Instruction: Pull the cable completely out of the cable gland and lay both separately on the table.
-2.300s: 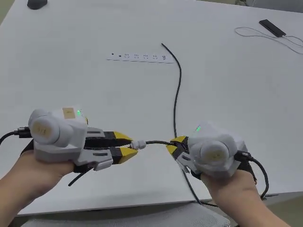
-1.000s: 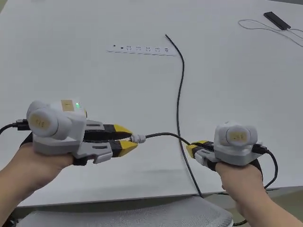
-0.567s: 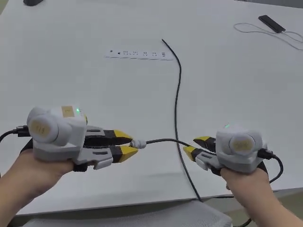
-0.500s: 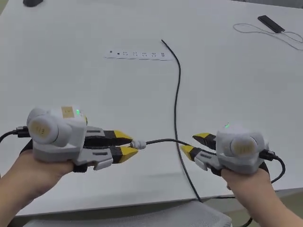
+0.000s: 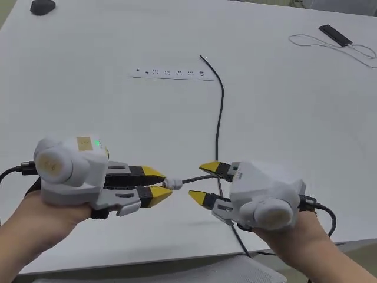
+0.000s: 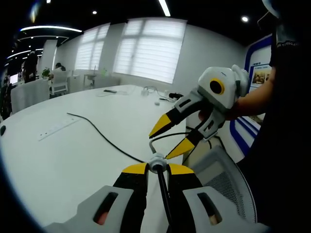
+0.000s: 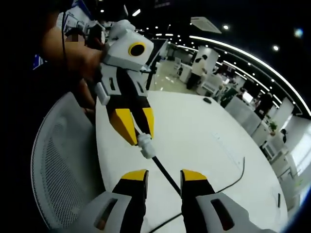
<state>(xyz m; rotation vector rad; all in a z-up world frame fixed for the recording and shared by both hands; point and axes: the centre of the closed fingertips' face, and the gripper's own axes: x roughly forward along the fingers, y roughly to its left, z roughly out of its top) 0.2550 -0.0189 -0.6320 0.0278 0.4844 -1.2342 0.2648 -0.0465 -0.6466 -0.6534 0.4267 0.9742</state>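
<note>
A small white cable gland (image 5: 172, 184) sits at the tips of my left gripper (image 5: 159, 183), which is shut on it above the table's front part. The black cable (image 5: 219, 118) leaves the gland to the right, then runs far across the table and off its near edge. My right gripper (image 5: 204, 183) stands open, one jaw on each side of the cable, a short way right of the gland. In the left gripper view the gland (image 6: 157, 162) lies between my own jaws, the right gripper (image 6: 174, 138) beyond. In the right gripper view the cable (image 7: 162, 170) passes between my open jaws towards the gland (image 7: 146, 144).
A white power strip (image 5: 172, 73) lies mid-table beside the cable's far end. A black mouse (image 5: 42, 6) sits far left, a black device with a white cord (image 5: 334, 34) far right. A mesh chair (image 7: 58, 160) stands below the table's near edge.
My right gripper, shut on the cable and pulled right a second ago, has opened and come back left to just beside the gland. The left gripper has kept its hold.
</note>
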